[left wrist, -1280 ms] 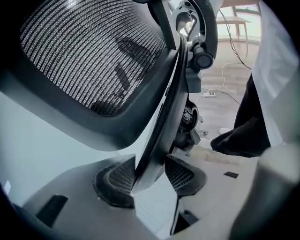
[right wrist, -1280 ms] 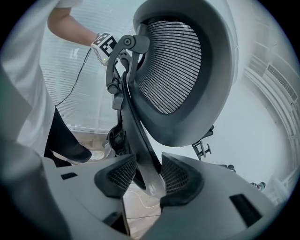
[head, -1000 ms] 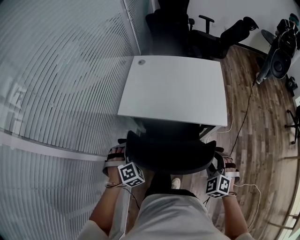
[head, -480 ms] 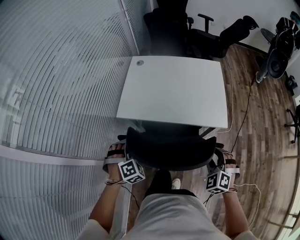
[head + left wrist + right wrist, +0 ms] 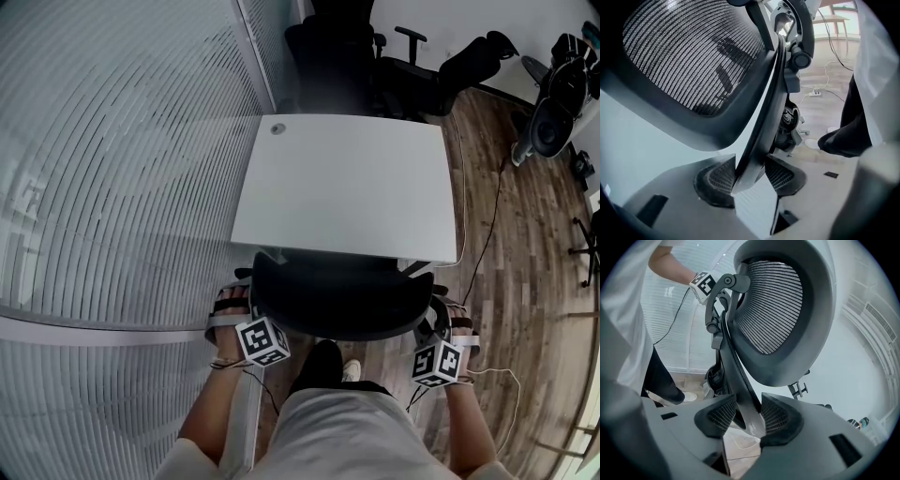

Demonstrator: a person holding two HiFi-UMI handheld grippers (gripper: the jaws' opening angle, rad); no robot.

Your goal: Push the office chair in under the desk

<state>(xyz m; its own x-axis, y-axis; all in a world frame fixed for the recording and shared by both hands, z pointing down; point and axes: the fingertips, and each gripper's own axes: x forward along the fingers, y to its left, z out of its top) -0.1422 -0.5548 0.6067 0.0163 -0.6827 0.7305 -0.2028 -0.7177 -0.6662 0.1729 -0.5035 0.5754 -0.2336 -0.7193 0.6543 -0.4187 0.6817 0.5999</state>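
While you stood at the near side of the desk, the office chair (image 5: pixel 342 300) was right in front of you. Its seat was tucked out of sight beneath the white desk (image 5: pixel 352 183). Only its curved black backrest (image 5: pixel 339 281) showed from above, lying close along the desk's near edge, between the desk and your legs.

Your left gripper (image 5: pixel 750 176) was at the backrest's left end. Its two ribbed pads (image 5: pixel 715 180) were closed in on the dark outer rim of the backrest frame and pinched it between them. The grey mesh panel (image 5: pixel 693 56) of the backrest filled the view above.

Your right gripper (image 5: pixel 749 416) did the same at the right end, its jaws pinching the frame's rim with the mesh curving up and away. The marker cube of your other gripper (seen past the frame) showed at the top left (image 5: pixel 705 283).

One of your dark shoes (image 5: pixel 323 361) was on the floor just behind the chair, between the two grippers.

The desk top was bare apart from a small round fitting (image 5: pixel 277 128) at its far left corner. A striped glass wall (image 5: pixel 122 187) ran along the desk's left side. To the right lay wood-plank floor (image 5: pixel 525 272), with a thin cable (image 5: pixel 487 234) trailing across it. Beyond the desk's far edge stood other black chairs (image 5: pixel 337 56).
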